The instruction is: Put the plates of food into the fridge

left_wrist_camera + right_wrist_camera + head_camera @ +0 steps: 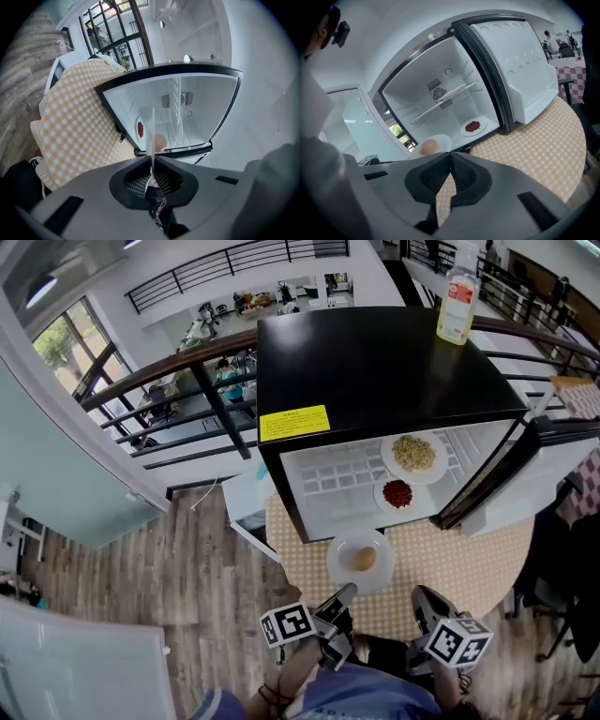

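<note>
Head view: left tool (343, 594) was clamped on the near rim of a round white plate (341, 551) carrying a brown bun (363, 559). The plate hung level over the yellow-checked desk (469, 559), just short of the black fridge (375, 362), whose open mouth lay straight ahead. Right tool (424, 604) was closed, empty, alongside.

Glossy black fridge (375, 362), checked cloth tablecloth (469, 563), wood-plank floor (122, 587)
</note>
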The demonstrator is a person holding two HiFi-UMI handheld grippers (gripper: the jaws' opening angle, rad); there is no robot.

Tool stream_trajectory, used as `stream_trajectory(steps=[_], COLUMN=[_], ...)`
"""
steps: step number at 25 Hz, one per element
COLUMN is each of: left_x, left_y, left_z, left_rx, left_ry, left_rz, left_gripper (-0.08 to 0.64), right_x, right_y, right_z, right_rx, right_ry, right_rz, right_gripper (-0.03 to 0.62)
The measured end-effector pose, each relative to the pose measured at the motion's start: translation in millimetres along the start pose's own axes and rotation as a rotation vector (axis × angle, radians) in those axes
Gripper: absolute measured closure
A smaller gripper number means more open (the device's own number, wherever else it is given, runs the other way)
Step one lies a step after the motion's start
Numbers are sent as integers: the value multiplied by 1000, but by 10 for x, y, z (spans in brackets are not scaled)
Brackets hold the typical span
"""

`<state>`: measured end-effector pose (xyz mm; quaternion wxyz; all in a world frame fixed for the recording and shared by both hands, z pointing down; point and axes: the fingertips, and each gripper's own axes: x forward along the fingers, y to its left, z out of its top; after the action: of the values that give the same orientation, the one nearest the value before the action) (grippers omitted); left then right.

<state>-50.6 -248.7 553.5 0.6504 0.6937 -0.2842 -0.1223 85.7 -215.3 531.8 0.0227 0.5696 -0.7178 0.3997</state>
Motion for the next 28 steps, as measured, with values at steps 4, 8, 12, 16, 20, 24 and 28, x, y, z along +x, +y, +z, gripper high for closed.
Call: stream_trajectory(steps=[4,8,12,16,20,24,28], left_x=[114,254,446,636,800,905,942], left_y=[-3,51,139,255,371,509,680], left_z=[52,109,212,377,603,794,865], left_rx=[-21,-30,-34,-12,-63,-147,-162], left_ry=[-83,-153,-215,-256,-296,-357,-372], left_rz=[14,44,69,92,83,80,128], left_gripper=[535,535,535,535,534,535,534], right_x=[59,97,99,127,140,158,130], right_y=[-132,-257,-344,-438,-450,-546,-574], right_z=[157,353,480,512,505,481,534], right_rx=[-31,-67,-74,-82,-92,-94,-87], right_ry=[41,58,84,107,142,153,152], right_rz=[42,84,103,121,142,158,142], right_gripper=[575,575,575,575,575,575,575])
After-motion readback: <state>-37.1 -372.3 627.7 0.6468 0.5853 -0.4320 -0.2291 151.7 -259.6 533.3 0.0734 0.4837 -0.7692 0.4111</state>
